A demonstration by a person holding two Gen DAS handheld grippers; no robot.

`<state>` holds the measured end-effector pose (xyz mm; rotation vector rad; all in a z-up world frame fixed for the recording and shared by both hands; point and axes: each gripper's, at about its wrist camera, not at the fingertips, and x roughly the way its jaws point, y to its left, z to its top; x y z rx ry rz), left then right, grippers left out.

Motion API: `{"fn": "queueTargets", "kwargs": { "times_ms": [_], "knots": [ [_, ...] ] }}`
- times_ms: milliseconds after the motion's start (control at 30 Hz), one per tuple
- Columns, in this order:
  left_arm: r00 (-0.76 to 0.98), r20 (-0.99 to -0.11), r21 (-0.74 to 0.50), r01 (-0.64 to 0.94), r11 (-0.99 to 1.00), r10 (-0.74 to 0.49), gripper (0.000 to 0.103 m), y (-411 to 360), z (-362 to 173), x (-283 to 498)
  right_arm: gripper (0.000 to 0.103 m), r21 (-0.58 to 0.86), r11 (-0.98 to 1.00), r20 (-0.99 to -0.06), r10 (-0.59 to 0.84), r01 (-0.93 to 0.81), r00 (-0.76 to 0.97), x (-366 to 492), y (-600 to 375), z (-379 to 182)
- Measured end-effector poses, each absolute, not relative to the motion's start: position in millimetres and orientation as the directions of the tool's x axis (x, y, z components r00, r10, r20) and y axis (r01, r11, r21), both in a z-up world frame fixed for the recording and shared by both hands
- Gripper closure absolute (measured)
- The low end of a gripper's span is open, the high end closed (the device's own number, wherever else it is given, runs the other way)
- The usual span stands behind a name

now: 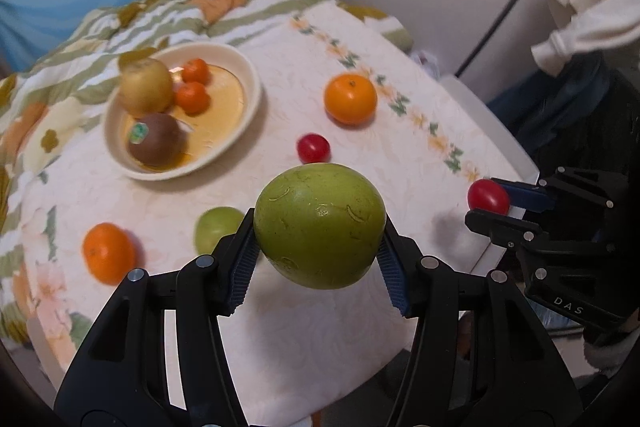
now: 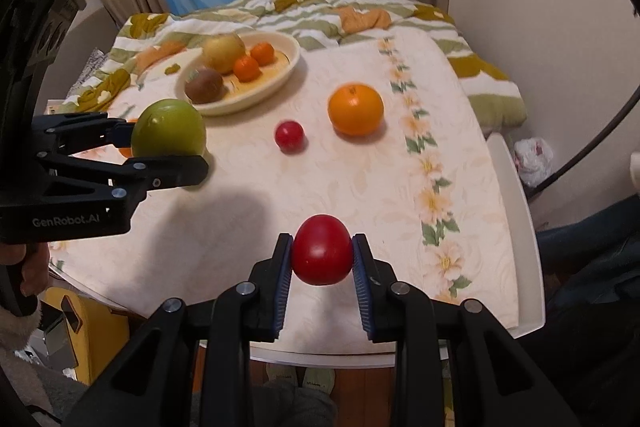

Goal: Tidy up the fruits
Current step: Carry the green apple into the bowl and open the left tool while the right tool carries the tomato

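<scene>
You're gripping a smooth red egg-shaped tomato (image 2: 322, 250) in the right gripper (image 2: 322, 259); both blue ribbed pads are pressing its sides, and it's hanging clear above the near edge of the flower-patterned cloth-covered table (image 2: 360, 187). You're gripping a big round green apple (image 1: 320, 227) in the left gripper (image 1: 320, 247), jaws closed on its flanks, lifted off the cloth too. In the right wrist view the apple (image 2: 169, 128) is sitting well to the left of the tomato and nearer the dish.

Key relation: the cream oval ceramic dish (image 2: 280, 79) is lying ahead and to the left of both grippers, toward the far left part of the table, long axis running roughly left-near to right-far. Left hand is nearer it, so my call is it's going in first, the right one crossing more table.

Loose on the cloth, mid-table: a small round red cherry tomato (image 2: 289, 134), a large round orange (image 2: 355, 109) to its right. Near the left edge: a second green apple (image 1: 216, 229), another orange (image 1: 108, 251).

Already in the dish: a brown kiwi (image 2: 204, 85) with a sticker, a yellow-green pear-like fruit (image 2: 223, 53), two small mandarins (image 2: 252, 61). Open space is showing at the dish's right end.
</scene>
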<state>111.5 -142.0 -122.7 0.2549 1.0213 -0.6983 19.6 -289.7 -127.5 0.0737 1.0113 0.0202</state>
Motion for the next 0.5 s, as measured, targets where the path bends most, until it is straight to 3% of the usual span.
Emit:
{"fn": "queueTargets", "kwargs": {
  "times_ms": [500],
  "knots": [
    [0.492, -0.788, -0.126, 0.460, 0.879, -0.371, 0.041, -80, -64, 131, 0.076, 0.086, 0.992, -0.788, 0.125, -0.094, 0.602, 58, -270, -73]
  ]
}}
